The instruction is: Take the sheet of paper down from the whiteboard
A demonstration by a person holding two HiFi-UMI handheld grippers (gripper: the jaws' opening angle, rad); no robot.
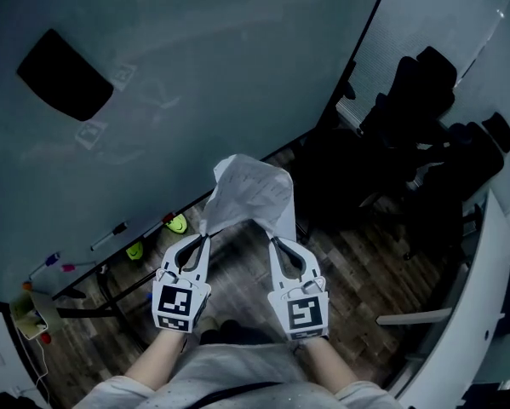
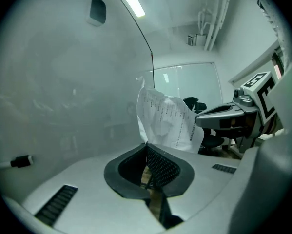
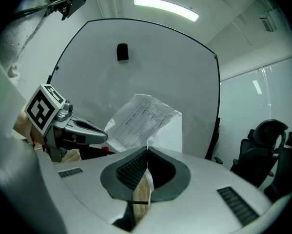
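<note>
The sheet of paper [image 1: 253, 190] sits in the middle of the head view, held up between the two grippers in front of the whiteboard [image 1: 195, 58] and low against its bottom edge. It is creased and bows upward between them, with printed lines showing on its face.

The left gripper [image 1: 205, 233] has its jaws closed on the paper's lower left corner. In the left gripper view the jaws [image 2: 146, 144] meet with the paper [image 2: 165, 121] rising straight out of them. The right gripper [image 1: 272, 239] is clamped on the lower right edge the same way, and its own view shows the tips [image 3: 146, 147] pinched together on the sheet [image 3: 141, 118]. The two grippers are side by side, near each other but not touching.

A black eraser [image 1: 65, 73] sticks to the board in the upper left of the head view. Markers [image 1: 110, 235] lie on the tray at the lower left, with two green items [image 1: 177, 223] just beside them. Dark office chairs [image 1: 425, 100] stand at the upper right, over a wooden floor [image 1: 348, 271].
</note>
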